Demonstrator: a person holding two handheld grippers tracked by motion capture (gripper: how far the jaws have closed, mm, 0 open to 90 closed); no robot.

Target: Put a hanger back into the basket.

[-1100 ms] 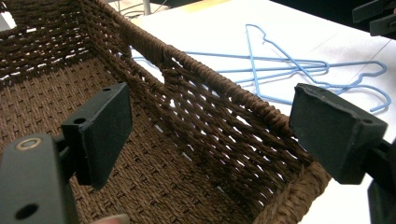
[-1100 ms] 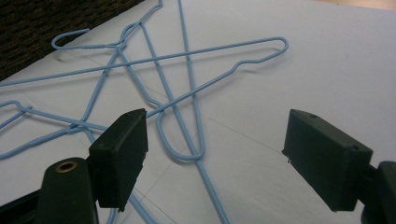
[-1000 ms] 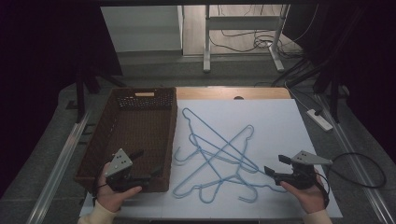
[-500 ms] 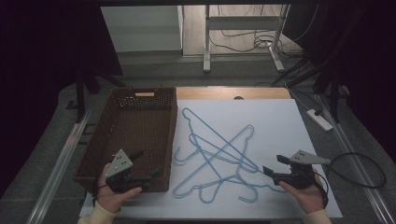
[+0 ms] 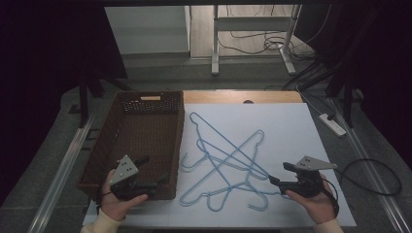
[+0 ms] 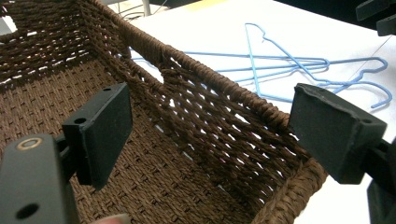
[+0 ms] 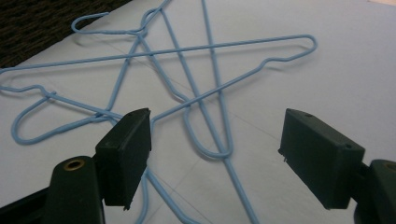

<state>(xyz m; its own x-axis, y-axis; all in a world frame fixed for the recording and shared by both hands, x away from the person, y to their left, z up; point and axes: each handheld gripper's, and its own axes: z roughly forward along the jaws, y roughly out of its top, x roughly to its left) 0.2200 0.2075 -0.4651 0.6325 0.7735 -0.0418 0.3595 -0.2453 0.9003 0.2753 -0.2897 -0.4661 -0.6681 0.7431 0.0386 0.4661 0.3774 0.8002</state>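
We hold our right gripper [image 5: 277, 174] wide open and empty by the blue hangers [image 5: 223, 162] near the worktop's front edge, ready to grab one, while our left gripper [image 5: 154, 170] waits open over the basket [image 5: 145, 104].

Left gripper [image 6: 210, 135] — jaws wide apart, straddling the brown wicker basket's [image 6: 196, 74] near wall; blue wire hangers [image 6: 280, 63] lie beyond on white table [image 6: 224, 28].
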